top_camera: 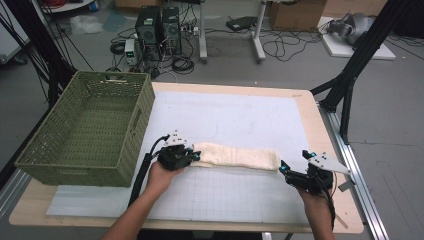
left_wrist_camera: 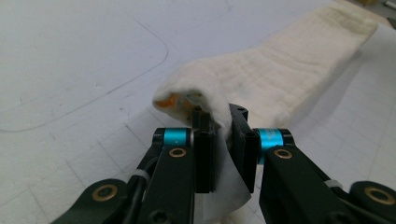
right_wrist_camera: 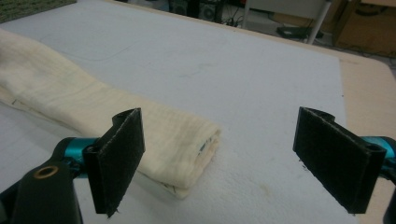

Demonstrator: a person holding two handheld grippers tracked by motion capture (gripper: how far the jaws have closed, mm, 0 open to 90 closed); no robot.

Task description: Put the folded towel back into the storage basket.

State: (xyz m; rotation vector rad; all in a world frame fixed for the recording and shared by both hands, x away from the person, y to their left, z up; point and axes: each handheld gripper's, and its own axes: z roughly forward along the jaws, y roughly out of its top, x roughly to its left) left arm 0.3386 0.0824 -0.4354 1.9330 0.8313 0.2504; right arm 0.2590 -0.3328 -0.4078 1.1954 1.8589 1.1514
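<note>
A cream cloth [top_camera: 237, 156], folded into a long narrow strip, lies across the white gridded mat [top_camera: 225, 115]. My left gripper [top_camera: 192, 156] is shut on the strip's left end; in the left gripper view its black pads [left_wrist_camera: 204, 151] pinch a fold of the cloth [left_wrist_camera: 275, 70] between them. My right gripper [top_camera: 283, 168] sits just off the strip's right end with its jaws wide apart. In the right gripper view the cloth's rolled end [right_wrist_camera: 187, 140] lies between and beyond the two pads [right_wrist_camera: 119, 154], apart from both.
A green woven basket [top_camera: 47, 150] stands at the table's left side, close to my left hand. The wooden table edge [top_camera: 330, 150] runs along the right. Computers and cables sit on the floor beyond the table.
</note>
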